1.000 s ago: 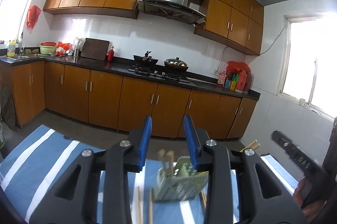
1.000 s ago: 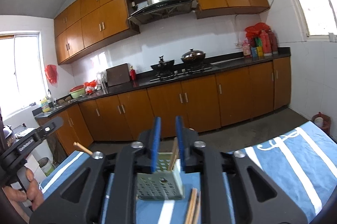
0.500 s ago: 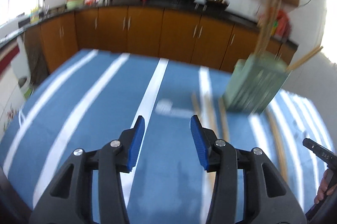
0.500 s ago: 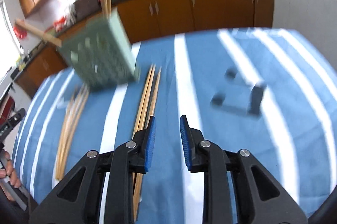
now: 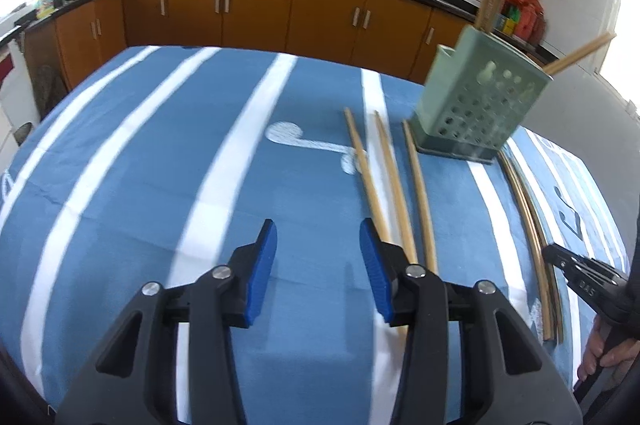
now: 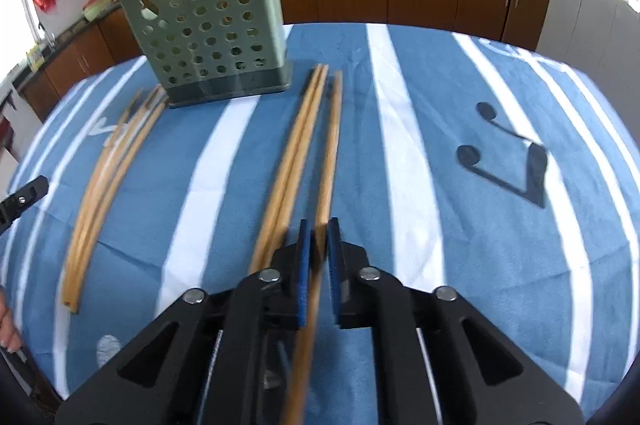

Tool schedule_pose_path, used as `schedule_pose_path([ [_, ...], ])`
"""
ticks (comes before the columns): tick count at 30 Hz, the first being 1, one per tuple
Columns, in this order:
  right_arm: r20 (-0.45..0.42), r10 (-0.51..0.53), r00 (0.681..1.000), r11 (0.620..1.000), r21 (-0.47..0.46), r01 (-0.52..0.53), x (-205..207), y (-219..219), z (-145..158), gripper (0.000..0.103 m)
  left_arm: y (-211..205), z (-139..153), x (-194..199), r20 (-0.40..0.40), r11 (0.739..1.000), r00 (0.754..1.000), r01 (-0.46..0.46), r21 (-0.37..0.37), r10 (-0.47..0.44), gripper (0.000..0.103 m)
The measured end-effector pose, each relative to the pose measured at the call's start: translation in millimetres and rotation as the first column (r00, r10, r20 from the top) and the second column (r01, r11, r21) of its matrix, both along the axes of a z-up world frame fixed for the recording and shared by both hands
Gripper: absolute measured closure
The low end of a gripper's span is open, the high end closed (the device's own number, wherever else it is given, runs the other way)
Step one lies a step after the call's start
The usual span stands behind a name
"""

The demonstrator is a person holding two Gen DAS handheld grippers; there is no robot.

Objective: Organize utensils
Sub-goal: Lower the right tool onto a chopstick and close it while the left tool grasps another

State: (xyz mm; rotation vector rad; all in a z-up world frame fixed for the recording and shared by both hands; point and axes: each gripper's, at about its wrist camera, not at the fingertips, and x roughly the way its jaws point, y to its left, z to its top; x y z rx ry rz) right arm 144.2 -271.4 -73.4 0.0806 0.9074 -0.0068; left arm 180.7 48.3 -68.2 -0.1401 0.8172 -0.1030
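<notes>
Right wrist view: the right gripper [image 6: 318, 257] brackets one chopstick [image 6: 325, 185], pads narrowly parted, contact unclear. Ahead and leftward stands the green holder [image 6: 212, 25]. The left gripper [image 5: 318, 265] gapes wide and empty, three chopsticks [image 5: 394, 181] just right of its fingers. This looks like the pickup step; next, pinch firmly and lift.

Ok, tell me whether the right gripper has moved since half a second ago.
Yes. The right gripper has dropped toward the chopsticks beside the green holder; one now runs between its narrowed jaws.

The left tongs [image 5: 318, 245] hang with jaws spread wide, while the right tongs [image 6: 318, 249] are nearly closed.
</notes>
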Motion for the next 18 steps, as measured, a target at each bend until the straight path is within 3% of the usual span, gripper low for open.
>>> schedule_pose_path([
  [4,0.003,-0.065,0.998,0.998,0.022,0.065,2.9,-16.6,-1.6,0.095,-15.6,-7.2,2.7,-0.027,0.999,0.998,0.047,-0.027,-0.047,0.073],
  [10,0.010,-0.047,0.999,0.999,0.000,0.047,0.5,-16.2,-1.6,0.095,-35.6,-16.6,7.0,-0.057,0.995,0.993,0.102,-0.012,-0.103,0.081],
  [18,0.008,-0.042,0.999,0.999,0.013,0.042,0.0,-15.4,-0.9,0.095,-48.1,-25.4,9.6,-0.084,0.991,0.990,0.115,0.063,-0.110,0.093],
])
